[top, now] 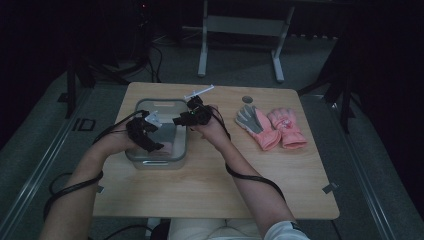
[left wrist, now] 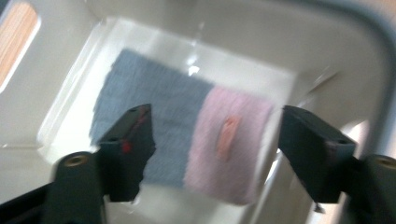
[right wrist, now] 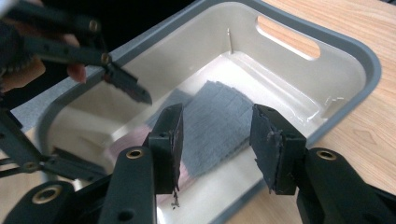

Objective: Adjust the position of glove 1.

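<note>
Left gripper (left wrist: 215,140) and right gripper (right wrist: 215,140), jaws apart and empty, hover over one grey-rimmed plastic bin (top: 141,104) on the wooden table (top: 210,185). One grey-and-pink glove (left wrist: 187,140) lies flat on the bin floor. Two more gloves (top: 272,127) lie on the table, well right.

Fuzzy cloth glove (left wrist: 187,135), glossy plastic bin (left wrist: 327,51)

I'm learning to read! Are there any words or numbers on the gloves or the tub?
No words or numbers can be read.
Pink gloves: a small picture patch, too small to read.
Folded glove in the tub: a small pink tag, blurred.
</note>
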Action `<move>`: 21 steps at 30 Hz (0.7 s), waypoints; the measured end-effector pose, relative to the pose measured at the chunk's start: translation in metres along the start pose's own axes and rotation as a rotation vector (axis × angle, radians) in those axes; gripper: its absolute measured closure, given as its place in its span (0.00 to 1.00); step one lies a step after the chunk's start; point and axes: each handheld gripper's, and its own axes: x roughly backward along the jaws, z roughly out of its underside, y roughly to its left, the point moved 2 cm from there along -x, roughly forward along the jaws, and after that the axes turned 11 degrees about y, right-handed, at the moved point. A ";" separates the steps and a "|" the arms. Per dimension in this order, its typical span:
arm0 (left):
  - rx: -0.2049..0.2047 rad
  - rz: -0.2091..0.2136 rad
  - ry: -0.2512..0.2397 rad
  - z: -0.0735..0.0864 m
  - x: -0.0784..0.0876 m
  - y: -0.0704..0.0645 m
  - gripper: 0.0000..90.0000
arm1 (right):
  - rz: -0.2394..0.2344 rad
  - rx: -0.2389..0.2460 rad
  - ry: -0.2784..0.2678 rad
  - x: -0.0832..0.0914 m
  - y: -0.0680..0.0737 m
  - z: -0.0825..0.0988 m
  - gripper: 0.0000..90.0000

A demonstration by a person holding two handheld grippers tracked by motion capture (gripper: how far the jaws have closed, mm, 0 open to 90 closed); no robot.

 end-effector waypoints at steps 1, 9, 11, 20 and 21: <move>0.003 0.013 -0.003 -0.002 0.002 -0.002 0.21 | 0.003 0.008 -0.003 0.003 0.001 0.002 0.60; 0.033 -0.022 -0.081 -0.029 0.019 -0.019 0.01 | 0.017 0.039 -0.009 0.026 -0.002 0.019 0.60; 0.037 -0.038 -0.103 -0.037 0.021 -0.025 0.01 | 0.012 0.024 -0.010 0.034 -0.005 0.024 0.64; 0.042 0.013 -0.121 -0.065 0.013 -0.048 0.01 | 0.080 0.035 -0.022 0.065 -0.020 0.049 0.62; 0.042 0.007 -0.112 -0.067 0.011 -0.049 0.01 | 0.088 0.036 -0.021 0.067 -0.023 0.053 0.62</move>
